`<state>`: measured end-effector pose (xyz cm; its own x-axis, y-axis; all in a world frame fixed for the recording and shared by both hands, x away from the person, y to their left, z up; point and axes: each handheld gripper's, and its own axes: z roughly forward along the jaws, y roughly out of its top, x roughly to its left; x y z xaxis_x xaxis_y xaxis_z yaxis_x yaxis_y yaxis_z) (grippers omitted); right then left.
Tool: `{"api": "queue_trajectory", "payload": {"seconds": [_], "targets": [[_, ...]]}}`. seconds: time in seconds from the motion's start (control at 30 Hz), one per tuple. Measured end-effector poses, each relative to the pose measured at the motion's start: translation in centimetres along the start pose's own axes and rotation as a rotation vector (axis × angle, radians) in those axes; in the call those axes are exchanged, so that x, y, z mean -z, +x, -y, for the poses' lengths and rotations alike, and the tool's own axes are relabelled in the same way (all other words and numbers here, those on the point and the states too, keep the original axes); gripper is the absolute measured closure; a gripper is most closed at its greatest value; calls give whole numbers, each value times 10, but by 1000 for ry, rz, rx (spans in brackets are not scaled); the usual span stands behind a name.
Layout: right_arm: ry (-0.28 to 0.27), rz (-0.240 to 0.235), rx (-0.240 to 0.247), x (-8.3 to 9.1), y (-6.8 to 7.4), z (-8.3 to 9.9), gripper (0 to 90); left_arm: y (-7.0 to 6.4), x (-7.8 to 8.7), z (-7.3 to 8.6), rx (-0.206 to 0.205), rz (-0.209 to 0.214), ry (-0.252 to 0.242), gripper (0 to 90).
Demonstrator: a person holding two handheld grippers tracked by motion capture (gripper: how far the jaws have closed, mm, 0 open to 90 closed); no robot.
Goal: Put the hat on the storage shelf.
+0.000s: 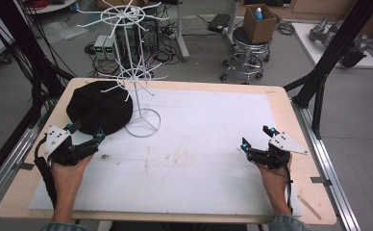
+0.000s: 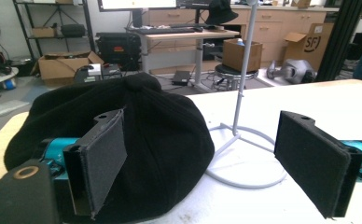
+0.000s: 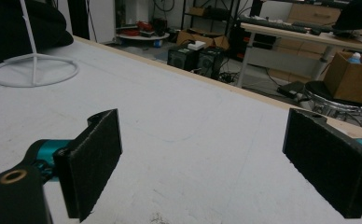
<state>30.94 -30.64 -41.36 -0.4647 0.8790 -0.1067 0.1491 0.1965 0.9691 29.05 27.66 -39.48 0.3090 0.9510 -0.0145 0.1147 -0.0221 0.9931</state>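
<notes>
A black cap lies at the table's far left, its crown up, beside a white wire display stand with a ring base. My left gripper stands open just in front of the cap's near edge; in the left gripper view the cap sits between and behind the wide-apart jaws, close to the left pad. Over at the right side of the table, my right gripper is open with nothing between its jaws. The right gripper view shows the stand's base far off at upper left.
A white sheet covers most of the wooden table. Black frame posts rise at the right edge and cables hang at the left. A stool carrying a cardboard box stands on the floor beyond.
</notes>
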Motion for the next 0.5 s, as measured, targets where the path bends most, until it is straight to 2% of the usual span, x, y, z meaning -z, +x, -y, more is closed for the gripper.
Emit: {"api": "queue_trajectory", "payload": {"seconds": [0.5], "targets": [[9, -5, -4, -1, 0, 1, 109, 0, 0, 2, -12, -11, 10, 171]]}}
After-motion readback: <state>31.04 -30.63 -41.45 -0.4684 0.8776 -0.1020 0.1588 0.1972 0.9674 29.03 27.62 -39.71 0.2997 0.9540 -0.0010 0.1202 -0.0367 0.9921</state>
